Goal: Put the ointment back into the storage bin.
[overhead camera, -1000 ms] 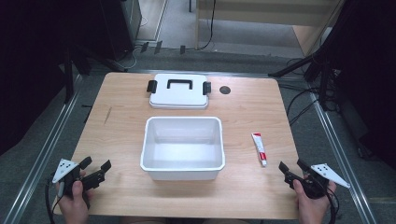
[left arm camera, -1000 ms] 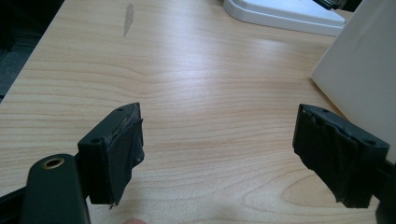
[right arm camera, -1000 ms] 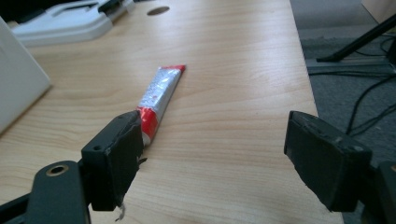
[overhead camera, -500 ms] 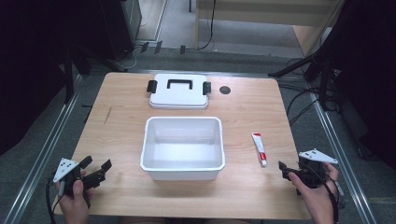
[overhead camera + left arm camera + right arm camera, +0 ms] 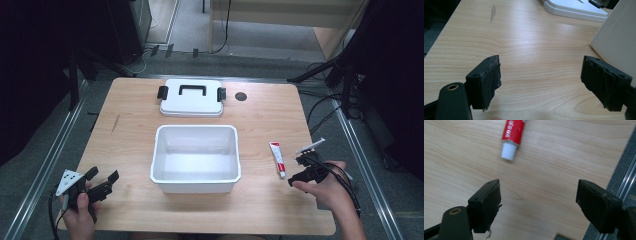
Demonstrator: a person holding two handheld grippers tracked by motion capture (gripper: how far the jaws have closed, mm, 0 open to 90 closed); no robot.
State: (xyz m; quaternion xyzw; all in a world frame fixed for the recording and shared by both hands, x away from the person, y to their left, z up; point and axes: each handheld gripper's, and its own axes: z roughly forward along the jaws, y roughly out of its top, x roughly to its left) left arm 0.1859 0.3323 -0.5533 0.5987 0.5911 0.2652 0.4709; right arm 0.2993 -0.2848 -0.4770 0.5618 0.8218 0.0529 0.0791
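A red and white tube (image 5: 277, 159) lies on the wooden table (image 5: 130, 135), right of an empty white bin (image 5: 196, 157). My right gripper (image 5: 300, 169) hovers just right of the tube's near end, open; its jaws have just widened slightly with nothing between them. In the right gripper view the tube's white cap end (image 5: 508, 152) lies ahead of the open right gripper (image 5: 537, 205), toward its left jaw. My left gripper (image 5: 103, 175) rests open at the front left corner. In the left gripper view the left gripper (image 5: 540, 82) holds nothing, and the bin's wall (image 5: 619, 37) stands at the right.
The bin's white lid (image 5: 191, 97) with black handle and clips lies flat behind the bin. A dark round hole (image 5: 241, 96) sits in the tabletop to its right. The table's right edge and a metal rail (image 5: 624, 177) run close beside the right gripper.
My right hand has risen and moved inward and forward, from the front right corner to just beside the tube. The left hand has stayed put.
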